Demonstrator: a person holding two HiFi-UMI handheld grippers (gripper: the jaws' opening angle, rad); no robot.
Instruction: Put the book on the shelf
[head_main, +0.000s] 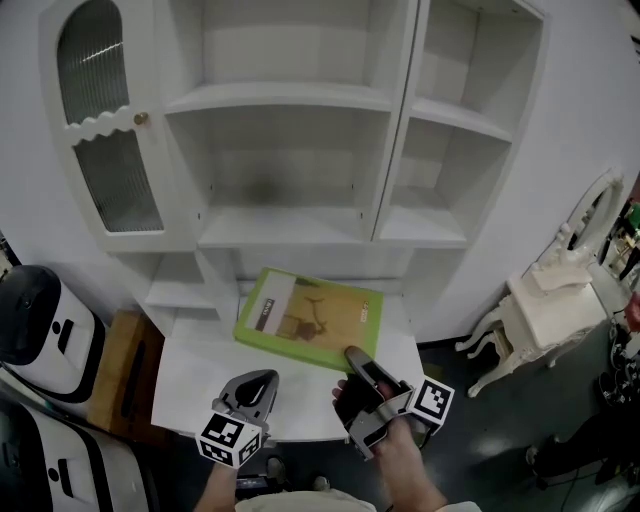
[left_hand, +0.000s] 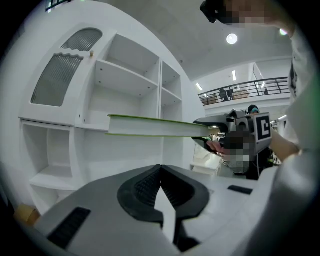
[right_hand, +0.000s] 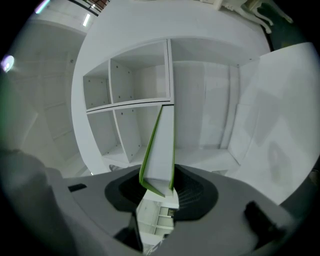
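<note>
**Flat green-covered book (head_main: 310, 318) pinched at one corner, in the air short of the shelves**
The right gripper (head_main: 358, 362) is clamped on the book's near right corner only, so the main risk is that the book's weight levers it round in the jaws and it sags or slips out. The far edge could also catch a shelf lip or the upright divider of the white wooden shelf unit (head_main: 285, 97) if it goes in tilted. The book lies roughly flat above the white table (head_main: 195, 395), just in front of the lowest shelves. The right hand reaches forward from the near right, with the gripper rolled so that its jaws sit above and below the cover. The left gripper (head_main: 262, 385) hangs low at the near left, its jaws together on nothing, giving no support.
</note>
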